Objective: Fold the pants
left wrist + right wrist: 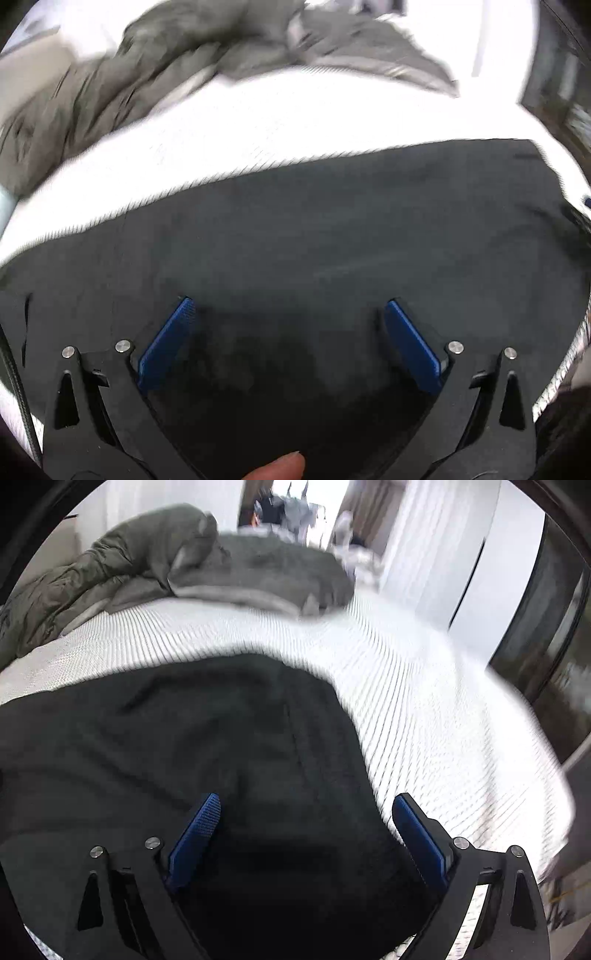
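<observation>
The black pants (314, 240) lie flat on the white ribbed bed cover (258, 122). They also show in the right wrist view (184, 738), with their right edge on the cover (424, 709). My left gripper (290, 306) is open and empty, its blue pads (166, 343) spread wide just above the dark cloth. My right gripper (306, 805) is open and empty too, over the right edge of the pants, with one blue pad (417, 834) by the bare cover. Both views are blurred by motion.
A crumpled grey-green duvet (147, 55) lies at the far side of the bed, also in the right wrist view (221, 561). A dark window frame (546, 627) and white wall stand to the right. A fingertip (280, 465) shows at the bottom.
</observation>
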`<action>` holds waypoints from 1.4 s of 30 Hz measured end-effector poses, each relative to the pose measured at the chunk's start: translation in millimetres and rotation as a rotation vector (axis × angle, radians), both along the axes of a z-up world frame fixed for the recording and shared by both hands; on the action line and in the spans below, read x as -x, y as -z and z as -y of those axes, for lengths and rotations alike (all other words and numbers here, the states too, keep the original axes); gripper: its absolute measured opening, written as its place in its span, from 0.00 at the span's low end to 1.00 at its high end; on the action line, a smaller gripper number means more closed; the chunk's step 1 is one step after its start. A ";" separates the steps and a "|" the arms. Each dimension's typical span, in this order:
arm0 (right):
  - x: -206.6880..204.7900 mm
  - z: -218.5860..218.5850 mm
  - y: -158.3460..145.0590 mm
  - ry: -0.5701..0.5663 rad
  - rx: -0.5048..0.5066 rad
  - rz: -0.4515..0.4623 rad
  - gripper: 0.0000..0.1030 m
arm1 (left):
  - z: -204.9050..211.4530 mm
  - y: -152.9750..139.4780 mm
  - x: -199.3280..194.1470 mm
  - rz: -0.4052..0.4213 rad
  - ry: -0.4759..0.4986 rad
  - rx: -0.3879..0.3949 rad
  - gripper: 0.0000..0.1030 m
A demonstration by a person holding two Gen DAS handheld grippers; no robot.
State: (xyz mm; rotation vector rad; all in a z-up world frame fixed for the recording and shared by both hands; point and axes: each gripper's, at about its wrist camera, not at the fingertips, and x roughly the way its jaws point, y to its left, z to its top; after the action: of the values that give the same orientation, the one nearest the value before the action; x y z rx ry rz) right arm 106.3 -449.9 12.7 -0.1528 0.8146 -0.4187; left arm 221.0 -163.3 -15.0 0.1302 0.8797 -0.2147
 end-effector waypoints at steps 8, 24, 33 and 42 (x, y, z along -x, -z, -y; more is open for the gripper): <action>-72.7 -100.2 5.0 -0.350 -0.182 -0.113 0.93 | 62.4 5.7 -25.3 -0.015 0.201 -0.044 0.99; -60.5 -9.8 11.9 -0.037 0.081 -0.124 0.93 | -18.9 -8.3 -71.6 -0.043 0.000 -0.114 0.99; -98.1 -95.0 8.4 -0.307 -0.144 -0.105 0.93 | 73.2 -4.7 -96.4 -0.049 0.212 -0.110 0.99; -153.7 -50.0 52.2 -0.151 0.090 -0.221 0.81 | -6.2 6.7 -116.2 -0.089 0.018 -0.115 1.00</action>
State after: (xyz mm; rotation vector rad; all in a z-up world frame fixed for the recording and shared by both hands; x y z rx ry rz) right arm 260.0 -399.9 -39.5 -0.3469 0.9942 -0.2988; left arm 337.2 -157.1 -21.7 0.2366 0.9798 -0.1878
